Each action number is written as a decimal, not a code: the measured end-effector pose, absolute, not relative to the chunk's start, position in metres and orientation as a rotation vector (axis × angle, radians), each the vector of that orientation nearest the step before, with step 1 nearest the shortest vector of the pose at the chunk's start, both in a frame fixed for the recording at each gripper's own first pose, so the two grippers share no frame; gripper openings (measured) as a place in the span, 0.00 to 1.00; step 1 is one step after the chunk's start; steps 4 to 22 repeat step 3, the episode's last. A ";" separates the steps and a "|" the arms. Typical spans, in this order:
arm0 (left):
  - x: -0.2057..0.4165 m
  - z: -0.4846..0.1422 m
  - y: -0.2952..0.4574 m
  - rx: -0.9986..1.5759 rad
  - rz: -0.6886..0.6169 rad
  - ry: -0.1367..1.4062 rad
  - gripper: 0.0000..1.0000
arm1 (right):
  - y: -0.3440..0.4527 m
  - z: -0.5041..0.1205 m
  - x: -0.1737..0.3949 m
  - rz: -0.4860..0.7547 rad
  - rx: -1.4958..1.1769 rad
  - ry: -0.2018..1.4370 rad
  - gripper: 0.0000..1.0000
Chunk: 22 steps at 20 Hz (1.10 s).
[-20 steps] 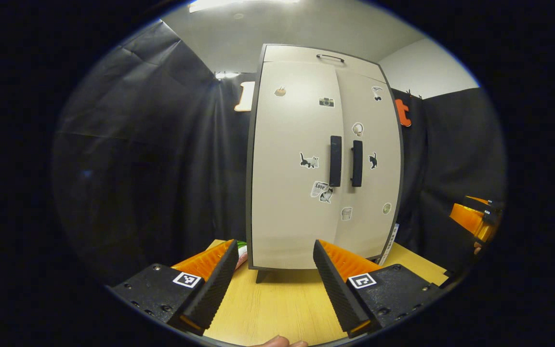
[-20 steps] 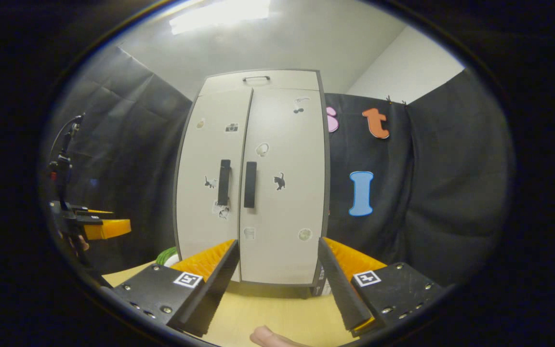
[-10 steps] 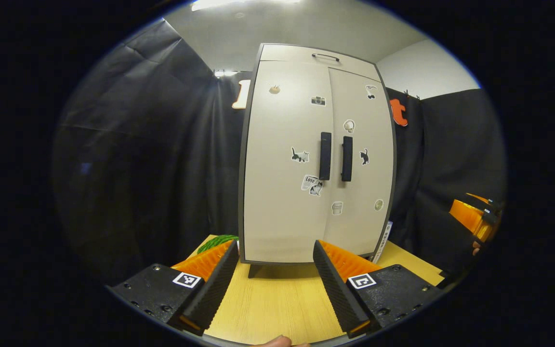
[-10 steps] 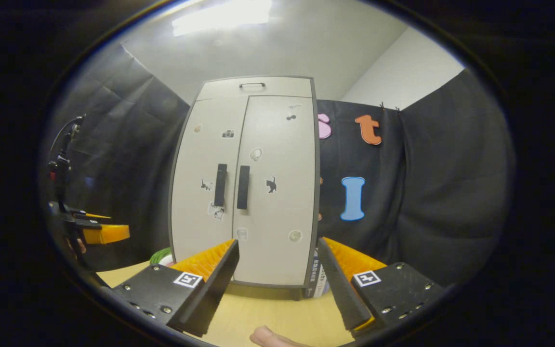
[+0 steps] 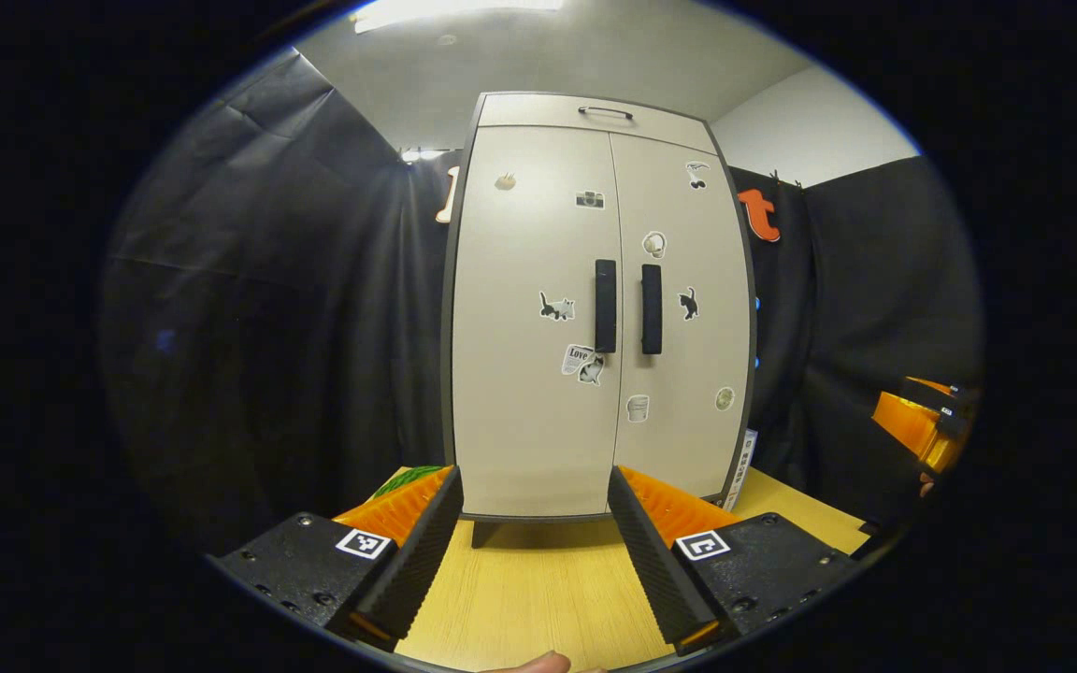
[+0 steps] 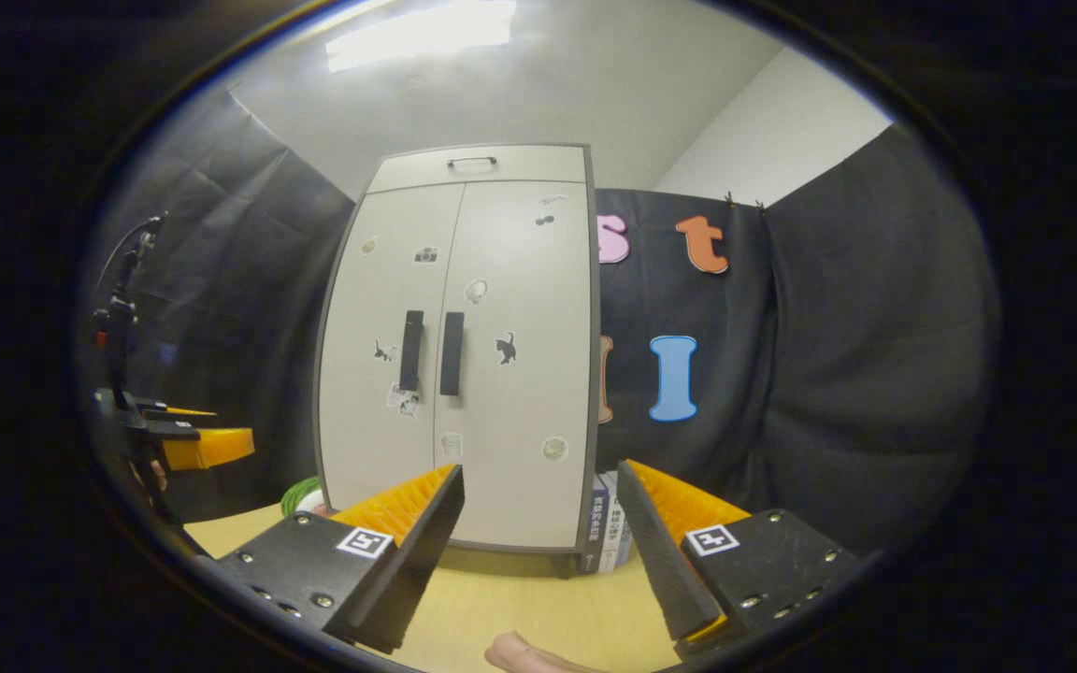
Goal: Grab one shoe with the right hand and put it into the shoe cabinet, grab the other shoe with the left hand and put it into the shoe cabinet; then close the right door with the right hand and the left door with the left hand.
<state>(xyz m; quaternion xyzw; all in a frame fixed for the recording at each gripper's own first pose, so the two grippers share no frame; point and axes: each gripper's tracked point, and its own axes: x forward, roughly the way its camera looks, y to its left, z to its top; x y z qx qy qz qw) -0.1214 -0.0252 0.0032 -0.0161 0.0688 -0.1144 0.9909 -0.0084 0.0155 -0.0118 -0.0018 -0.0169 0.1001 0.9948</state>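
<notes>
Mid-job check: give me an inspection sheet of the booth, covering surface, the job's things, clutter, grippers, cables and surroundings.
Surface: wooden table, bare between the grippers and the cabinet.
Job's things: shoe cabinet upright on the table, both doors shut, handles side by side; shoes nothing seen.
Clutter: green item by the cabinet's left foot; books upright at its right side.
Grippers: left gripper open, empty; right gripper open, empty; both short of the cabinet.
Cables: one cable rising above the left gripper in the right gripper view.
Surroundings: black cloth wall, white ceiling with a lamp.
</notes>
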 end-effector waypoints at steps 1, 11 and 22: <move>-0.120 0.002 -0.027 -0.032 -0.230 0.143 0.95 | 0.014 -0.010 -0.008 0.202 0.003 -0.036 0.99; -0.120 0.003 -0.030 -0.038 -0.229 0.145 0.95 | 0.009 -0.007 -0.009 0.198 0.015 -0.043 0.98; -0.120 0.003 -0.030 -0.038 -0.229 0.145 0.95 | 0.009 -0.007 -0.009 0.198 0.015 -0.043 0.98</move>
